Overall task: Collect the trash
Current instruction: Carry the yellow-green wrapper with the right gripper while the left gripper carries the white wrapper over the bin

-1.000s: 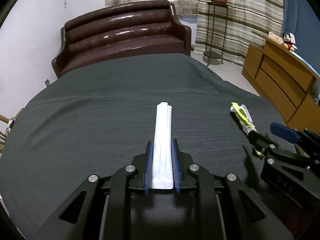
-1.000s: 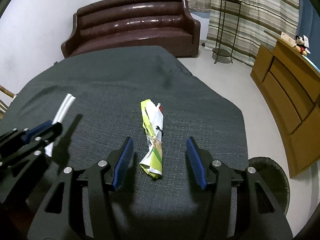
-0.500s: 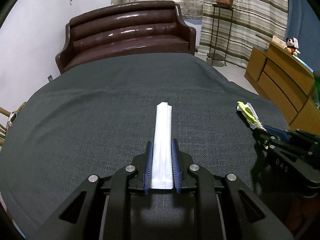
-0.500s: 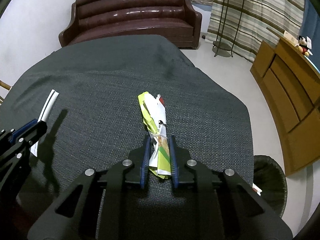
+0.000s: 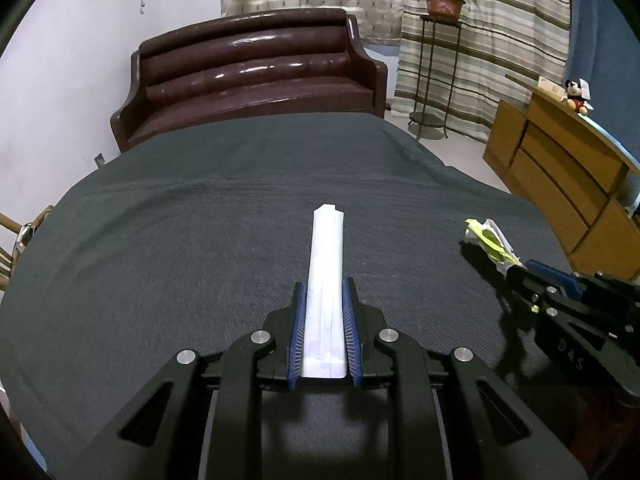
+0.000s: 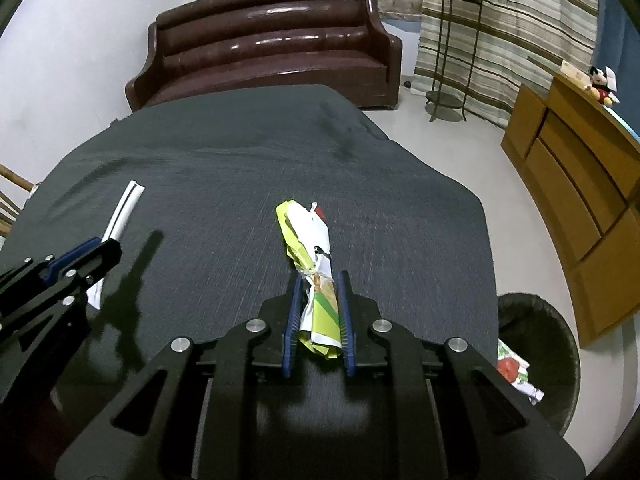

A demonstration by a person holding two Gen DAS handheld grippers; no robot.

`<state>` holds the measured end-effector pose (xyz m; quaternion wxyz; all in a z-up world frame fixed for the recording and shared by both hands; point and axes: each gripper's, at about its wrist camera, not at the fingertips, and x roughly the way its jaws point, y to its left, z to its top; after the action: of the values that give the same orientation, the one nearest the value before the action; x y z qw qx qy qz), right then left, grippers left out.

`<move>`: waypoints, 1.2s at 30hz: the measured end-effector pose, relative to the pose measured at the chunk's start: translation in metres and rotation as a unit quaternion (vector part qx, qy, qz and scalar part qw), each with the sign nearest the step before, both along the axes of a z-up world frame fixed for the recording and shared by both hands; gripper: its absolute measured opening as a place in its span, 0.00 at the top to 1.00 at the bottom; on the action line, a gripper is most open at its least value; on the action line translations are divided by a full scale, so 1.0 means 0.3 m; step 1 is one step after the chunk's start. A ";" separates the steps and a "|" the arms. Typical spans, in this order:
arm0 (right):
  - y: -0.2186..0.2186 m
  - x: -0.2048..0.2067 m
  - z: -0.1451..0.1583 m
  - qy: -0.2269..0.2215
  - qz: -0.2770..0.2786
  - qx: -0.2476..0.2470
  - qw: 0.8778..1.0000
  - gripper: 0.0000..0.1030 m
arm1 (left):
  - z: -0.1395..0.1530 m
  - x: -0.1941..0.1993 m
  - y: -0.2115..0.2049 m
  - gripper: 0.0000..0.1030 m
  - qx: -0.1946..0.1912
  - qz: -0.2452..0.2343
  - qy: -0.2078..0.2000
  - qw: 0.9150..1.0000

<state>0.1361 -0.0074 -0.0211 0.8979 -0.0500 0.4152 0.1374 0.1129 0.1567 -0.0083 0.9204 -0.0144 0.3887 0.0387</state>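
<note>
Both fingers pinched tight, left gripper (image 5: 323, 330) on white paper strip (image 5: 326, 272), right gripper (image 6: 317, 320) on crumpled wrapper (image 6: 310, 256), both above the desk (image 6: 224, 168); risk: light scraps slipping free before reaching the bin (image 6: 552, 344) beside it.

Two claws (image 5: 324, 330) (image 6: 316, 316); two trash pieces (white strip (image 5: 326, 280), crumpled wrapper (image 6: 316, 276)); one bin (image 6: 560, 356).

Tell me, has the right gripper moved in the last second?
Yes. The right gripper, open around the green and white wrapper a second ago, is now shut on it and raised: more floor and the trash bin show past the dark tablecloth.
</note>
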 end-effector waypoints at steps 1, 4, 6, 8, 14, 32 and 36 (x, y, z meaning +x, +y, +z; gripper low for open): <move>-0.006 -0.008 0.003 -0.001 -0.001 0.002 1.000 0.83 | 0.001 -0.006 -0.003 0.81 0.000 -0.001 -0.001 1.000; -0.021 -0.047 0.016 -0.005 -0.004 0.008 1.000 0.83 | 0.008 -0.023 -0.022 0.81 -0.001 -0.004 -0.004 1.000; -0.033 -0.062 0.024 -0.008 -0.007 0.012 1.000 0.83 | 0.014 -0.037 -0.033 0.81 -0.002 -0.005 -0.006 1.000; -0.042 -0.078 0.031 -0.009 -0.008 0.016 1.000 0.83 | 0.020 -0.050 -0.043 0.81 -0.002 -0.008 -0.009 1.000; -0.073 -0.129 0.053 -0.016 -0.012 0.026 0.999 0.83 | 0.036 -0.093 -0.074 0.81 -0.001 -0.014 -0.018 1.000; -0.244 -0.266 0.134 -0.058 -0.050 0.035 0.996 0.83 | 0.099 -0.188 -0.229 0.81 -0.001 -0.055 -0.054 0.997; -0.290 -0.286 0.144 -0.066 -0.061 0.031 0.995 0.83 | 0.102 -0.197 -0.274 0.81 -0.004 -0.071 -0.057 0.996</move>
<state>0.0502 -0.0945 0.0220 0.9312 -0.0059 0.3529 0.0910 0.0537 0.0745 0.0223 0.9414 0.0074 0.3361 -0.0287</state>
